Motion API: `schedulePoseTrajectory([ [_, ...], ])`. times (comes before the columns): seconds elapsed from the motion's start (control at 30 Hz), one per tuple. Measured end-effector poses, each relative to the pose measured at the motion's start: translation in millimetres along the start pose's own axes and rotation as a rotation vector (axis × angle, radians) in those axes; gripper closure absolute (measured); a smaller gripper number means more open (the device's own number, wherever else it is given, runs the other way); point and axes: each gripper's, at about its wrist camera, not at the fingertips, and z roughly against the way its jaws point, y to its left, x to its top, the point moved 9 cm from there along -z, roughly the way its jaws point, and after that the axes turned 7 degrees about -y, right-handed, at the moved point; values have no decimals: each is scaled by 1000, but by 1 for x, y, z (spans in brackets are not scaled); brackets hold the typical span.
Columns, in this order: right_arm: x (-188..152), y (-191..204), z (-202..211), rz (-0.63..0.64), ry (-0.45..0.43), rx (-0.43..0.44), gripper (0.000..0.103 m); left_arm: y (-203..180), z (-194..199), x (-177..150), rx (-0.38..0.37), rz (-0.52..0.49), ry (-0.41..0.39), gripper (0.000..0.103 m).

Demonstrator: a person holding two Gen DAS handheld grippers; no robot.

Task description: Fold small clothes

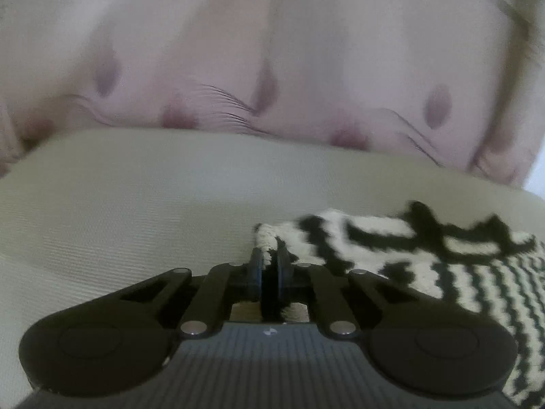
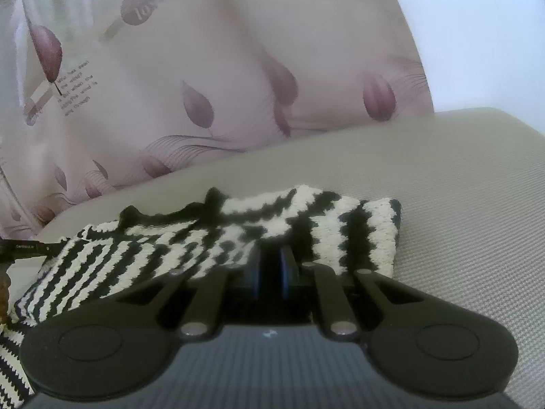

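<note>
Right wrist view, striped knit garment (image 2: pixel 211 238) lying flat, long axis left-right

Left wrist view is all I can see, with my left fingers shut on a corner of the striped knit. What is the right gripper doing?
Observer: The right gripper is shut, with its fingers at the near edge of the striped knit. I cannot tell whether they pinch it.
Operator: Does the knit lie flat over there?
Observer: No, a wide-striped part lies doubled over a narrow-striped part.
Operator: Any room past its right end?
Observer: Yes, bare beige cushion runs on beyond it.
</note>
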Motion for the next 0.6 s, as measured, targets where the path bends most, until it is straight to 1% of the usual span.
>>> schedulePoseTrajectory([
  [0.03, -1, 2, 1, 7, -4, 9, 92, 10, -2, -3, 3, 17, 9, 91],
  [0.07, -2, 3, 1, 16, -2, 13, 92, 18, -3, -5, 25, 23, 12, 99],
  [0.1, -3, 5, 0, 26, 1, 14, 92, 29, -5, -6, 73, 17, 5, 103],
  [0.13, -4, 8, -1, 44, 5, 11, 92, 39, -7, -8, 87, 36, 9, 103],
  [0.17, -5, 11, -3, 65, 11, 9, 92, 44, -9, -10, 37, 85, 21, 103],
  [0.2, -6, 13, -4, 78, 17, 6, 92, 45, -4, -9, -34, 140, 5, 103],
  [0.23, -6, 13, -5, 81, 20, 2, 92, 44, 3, -5, -46, 140, -25, 103],
  [0.27, -6, 12, -5, 70, 22, 6, 92, 42, 12, 0, -27, 98, -70, 103],
  [0.3, -5, 10, -5, 52, 21, 13, 92, 40, 20, 5, -26, 81, -102, 103],
  [0.33, -4, 8, -3, 34, 19, 19, 92, 35, 27, 8, -57, 93, -113, 103],
  [0.37, -3, 5, -2, 11, 13, 27, 91, 26, 33, 11, -107, 113, -108, 103],
  [0.4, 0, 3, 1, -14, -1, 33, 91, 16, 38, 13, -138, 103, -107, 102],
  [0.47, 6, -7, 8, -75, -37, 23, 91, -8, 47, 13, -180, 56, -106, 95],
  [0.5, 7, -12, 10, -100, -45, 7, 91, -18, 44, 11, -211, 49, -90, 93],
  [0.53, 8, -15, 10, -113, -48, -3, 91, -27, 41, 8, -239, 48, -67, 87],
  [0.57, 9, -17, 12, -117, -55, -10, 91, -36, 38, 2, -252, 46, -42, 85],
  [0.6, 10, -16, 14, -110, -62, -12, 91, -42, 33, -3, -251, 41, -21, 85],
])
